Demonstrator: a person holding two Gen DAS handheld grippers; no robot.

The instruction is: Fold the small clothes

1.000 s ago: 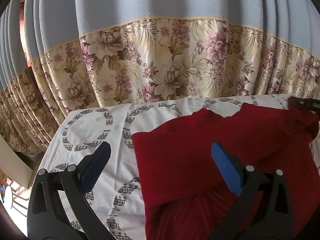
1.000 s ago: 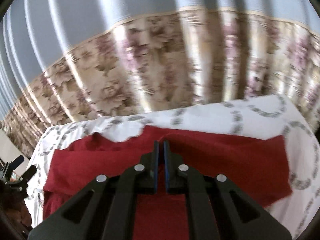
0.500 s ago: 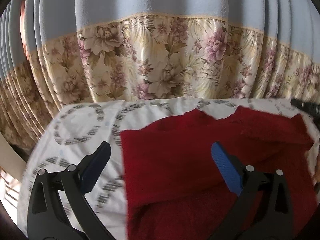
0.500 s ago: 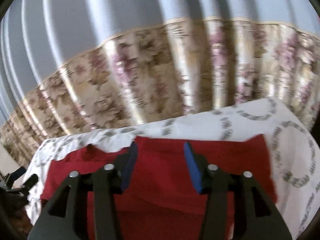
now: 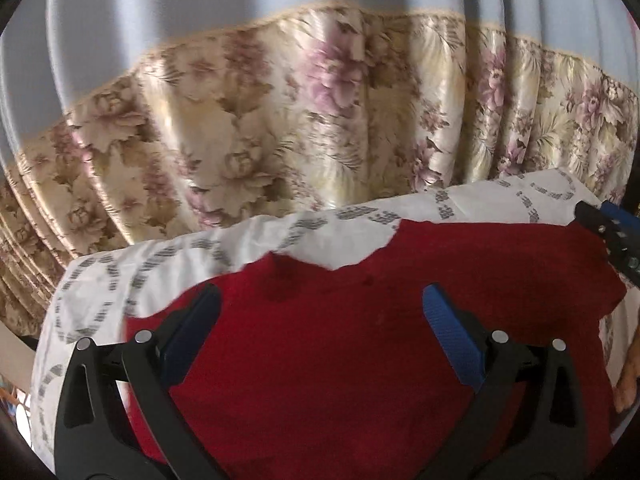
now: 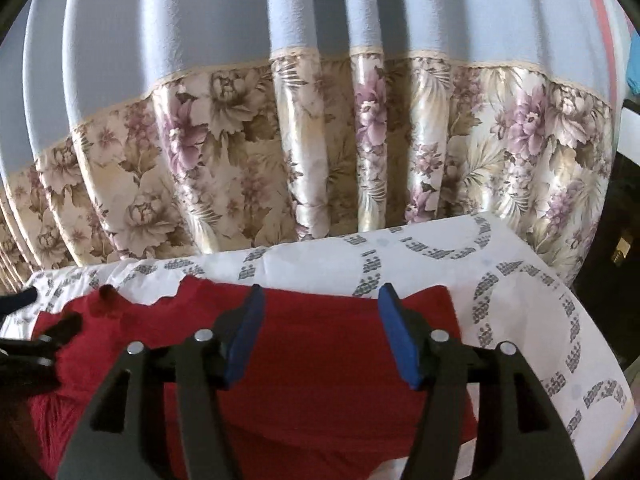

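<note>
A dark red knitted garment [image 5: 360, 340] lies spread flat on a table covered by a white cloth [image 5: 280, 232] with grey ring patterns. Its neckline notch faces the far edge. My left gripper [image 5: 320, 320] is open and empty, hovering over the garment's left half. My right gripper [image 6: 320, 328] is open and empty above the garment [image 6: 320, 400] near its right half. The right gripper also shows at the right edge of the left wrist view [image 5: 612, 236], and the left gripper at the left edge of the right wrist view [image 6: 44, 344].
A curtain [image 6: 320, 120], blue above and floral below, hangs right behind the table's far edge. The tablecloth [image 6: 520, 300] extends bare to the right of the garment. A dark gap lies past the table's right side [image 6: 616, 240].
My right gripper has opened from shut and let go of the garment. My left gripper has moved right, over the garment's left part, staying open.
</note>
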